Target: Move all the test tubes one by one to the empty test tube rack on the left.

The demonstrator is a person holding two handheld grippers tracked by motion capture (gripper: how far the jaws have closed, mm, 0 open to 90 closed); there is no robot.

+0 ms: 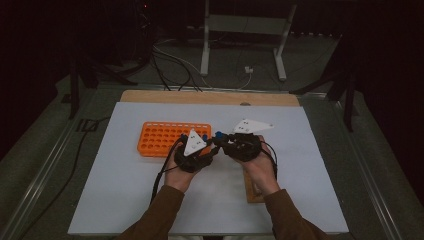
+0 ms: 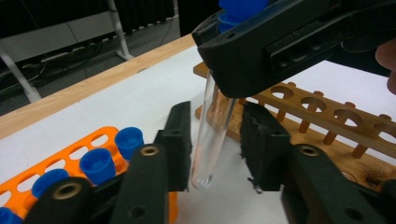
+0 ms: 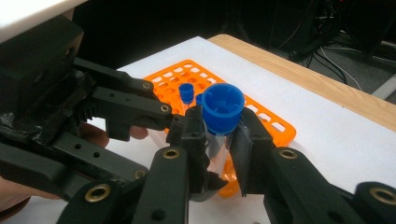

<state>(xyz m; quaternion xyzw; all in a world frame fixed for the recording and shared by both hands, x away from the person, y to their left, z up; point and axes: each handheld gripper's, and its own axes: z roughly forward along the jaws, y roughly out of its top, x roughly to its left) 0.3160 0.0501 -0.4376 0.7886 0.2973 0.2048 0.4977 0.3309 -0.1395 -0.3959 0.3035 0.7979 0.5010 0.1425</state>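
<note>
A clear test tube with a blue cap hangs above the white mat, tilted slightly. My right gripper is shut on it just below the cap; in the left gripper view the same gripper comes in from the top right. The tube's lower end sits between the jaws of my open left gripper, close to one jaw and apart from the other. In the high view the left gripper and the right gripper meet tip to tip mid-table.
An orange tube rack lies left of the grippers and holds several blue-capped tubes at its near end. A wooden rack with round holes lies under the right hand. White mat covers the table; cables trail on the floor behind.
</note>
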